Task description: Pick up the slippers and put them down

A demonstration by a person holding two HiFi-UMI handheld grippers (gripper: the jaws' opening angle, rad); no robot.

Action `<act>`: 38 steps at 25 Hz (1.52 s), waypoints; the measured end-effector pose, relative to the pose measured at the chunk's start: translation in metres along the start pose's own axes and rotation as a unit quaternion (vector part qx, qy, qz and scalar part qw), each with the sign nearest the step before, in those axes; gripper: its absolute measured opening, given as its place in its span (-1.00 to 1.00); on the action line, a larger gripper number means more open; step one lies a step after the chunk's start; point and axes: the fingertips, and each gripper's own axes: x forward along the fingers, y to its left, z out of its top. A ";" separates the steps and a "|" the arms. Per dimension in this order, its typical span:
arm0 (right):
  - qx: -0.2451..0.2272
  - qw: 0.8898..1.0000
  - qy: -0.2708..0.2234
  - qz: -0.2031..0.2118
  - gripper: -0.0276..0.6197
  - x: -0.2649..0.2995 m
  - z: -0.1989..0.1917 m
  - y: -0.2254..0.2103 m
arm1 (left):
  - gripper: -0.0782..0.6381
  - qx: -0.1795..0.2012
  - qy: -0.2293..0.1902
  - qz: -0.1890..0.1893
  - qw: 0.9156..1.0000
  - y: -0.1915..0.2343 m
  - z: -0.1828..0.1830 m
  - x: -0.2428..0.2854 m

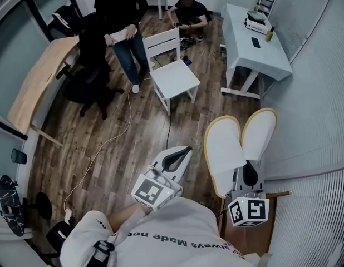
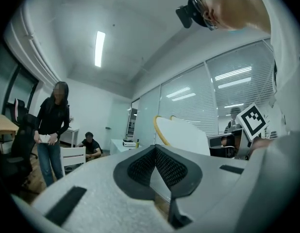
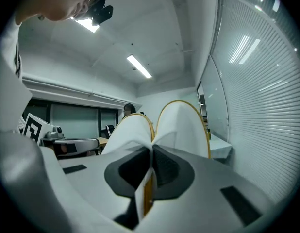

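A pair of white slippers [image 1: 225,149] with yellow edging is held up in the air, soles side by side. My right gripper [image 1: 247,175] is shut on their heel ends. In the right gripper view the slippers [image 3: 181,125] rise from between the closed jaws of that gripper [image 3: 151,154], with a yellow edge pinched between the pads. My left gripper [image 1: 181,155] hangs to the left of the slippers, apart from them. Its jaws meet with nothing between them in the left gripper view [image 2: 155,152], where the slippers [image 2: 181,132] show beyond it to the right.
A white chair [image 1: 172,71] stands on the wood floor ahead, with a white table [image 1: 252,49] at the right. One person [image 1: 122,15] stands and another [image 1: 188,13] sits on the floor. A wooden desk [image 1: 41,77] and black office chair [image 1: 86,82] are at left. A blind-covered glass wall [image 1: 317,121] runs along the right.
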 end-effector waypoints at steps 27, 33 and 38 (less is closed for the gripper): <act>-0.018 0.999 0.023 0.044 -0.85 0.009 0.002 -0.008 | -0.75 -0.010 -0.012 0.050 0.999 0.003 0.004 0.001; -0.010 0.998 0.039 0.039 -0.85 0.007 -0.013 -0.011 | -0.75 -0.018 -0.001 0.049 0.999 0.000 -0.010 0.000; -0.011 0.997 0.056 0.043 -0.85 0.012 -0.030 -0.011 | -0.75 -0.023 0.017 0.052 0.998 0.006 -0.027 -0.001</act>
